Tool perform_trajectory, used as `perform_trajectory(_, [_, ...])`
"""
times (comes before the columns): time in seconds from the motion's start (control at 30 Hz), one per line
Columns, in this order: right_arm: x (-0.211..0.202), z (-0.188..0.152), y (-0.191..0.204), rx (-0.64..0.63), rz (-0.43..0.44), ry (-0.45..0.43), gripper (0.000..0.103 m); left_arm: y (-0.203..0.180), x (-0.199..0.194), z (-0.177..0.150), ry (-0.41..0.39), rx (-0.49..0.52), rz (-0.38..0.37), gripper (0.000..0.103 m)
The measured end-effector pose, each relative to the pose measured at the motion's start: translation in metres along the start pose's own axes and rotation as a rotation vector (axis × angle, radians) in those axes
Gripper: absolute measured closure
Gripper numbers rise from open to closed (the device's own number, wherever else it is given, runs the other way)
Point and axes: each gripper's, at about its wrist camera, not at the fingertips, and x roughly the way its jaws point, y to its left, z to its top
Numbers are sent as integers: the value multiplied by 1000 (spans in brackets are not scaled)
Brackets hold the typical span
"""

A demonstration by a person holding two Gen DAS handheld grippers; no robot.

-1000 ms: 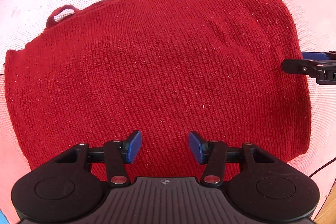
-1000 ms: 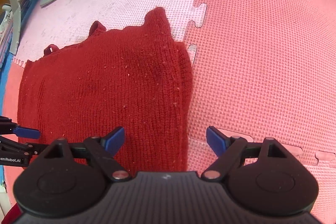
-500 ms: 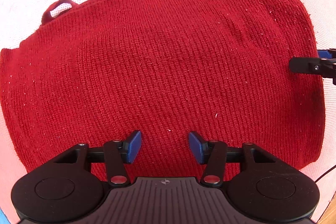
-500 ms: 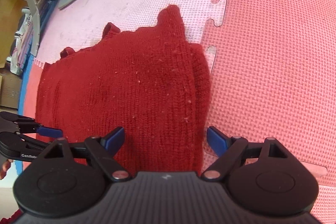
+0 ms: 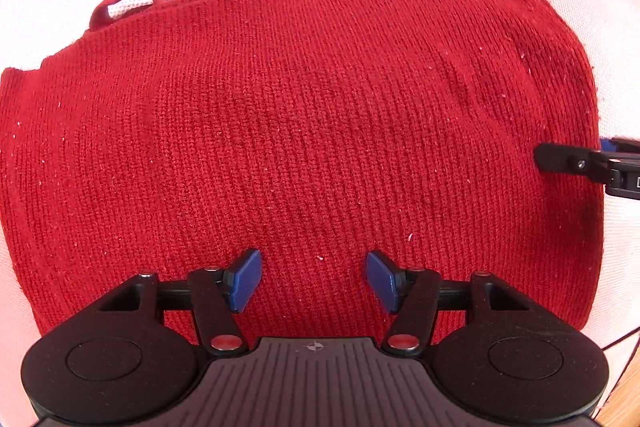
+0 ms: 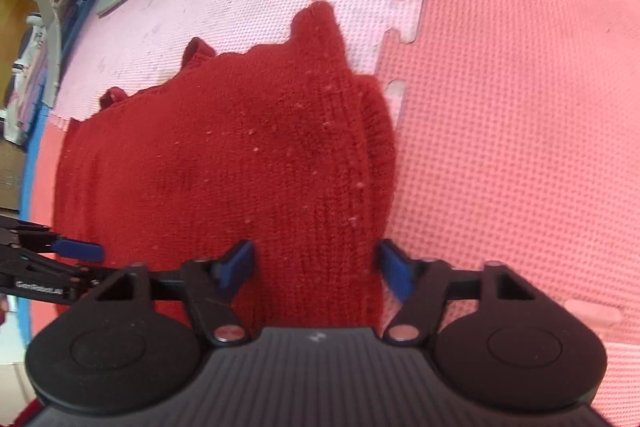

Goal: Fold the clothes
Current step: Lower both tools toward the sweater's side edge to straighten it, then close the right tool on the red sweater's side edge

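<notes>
Garment: a red knitted sweater (image 5: 304,131) lies flat on the pink foam mat (image 6: 520,107), its long axis running left to right in the left wrist view, two strap loops at the far edge.
Left gripper (image 5: 313,281): points straight down over the near middle of the sweater; jaws have just been opening, pads apart, holding nothing.
Right gripper (image 6: 316,267): tilted steeply down at the sweater's thick folded right edge, which bulges between the pads; jaws have just been closing, and both pads press the fold.
Key relation: the right hand is nearer the edge to be carried leftward.
</notes>
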Motion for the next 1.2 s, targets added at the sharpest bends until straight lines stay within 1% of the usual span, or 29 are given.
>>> perform_trajectory(0.07, [2,1,-1,26,20,9,49,2,2,1,-1,-8,-7,41])
perform_trajectory(0.13, [4,3,-1,27,26,12,48,3,7,1,-2,-13,-13,39])
perform_trajectory(0.23, [8,4,-3,7,36,18,44,4,9,3,-5,-22,-15,37])
perform_trajectory(0.3, [9,6,-1,-15,24,31,44,2,10,3,-12,-12,-9,37])
perform_trajectory(0.4, [8,9,4,-28,-13,60,53,1,10,1,-29,-3,-8,36])
perform_trajectory(0.43, [10,9,5,-22,-15,64,60,2,10,1,-34,-1,-11,36])
perform_trajectory(0.5, [11,8,6,-1,-7,64,64,5,11,1,-42,-12,-24,35])
perform_trajectory(0.57, [8,6,10,-9,-15,60,75,8,12,1,-49,-25,-36,33])
perform_trajectory(0.63, [3,5,16,-37,-39,59,79,8,11,2,-48,-28,-37,33])
perform_trajectory(0.8, [-3,6,30,-39,-65,56,82,8,11,4,-57,-29,-31,32])
perform_trajectory(1.03, [-21,3,44,-15,-15,42,83,12,10,7,-67,-33,-46,31])
perform_trajectory(1.2, [-33,2,62,-35,5,39,84,15,9,9,-73,-41,-54,31])
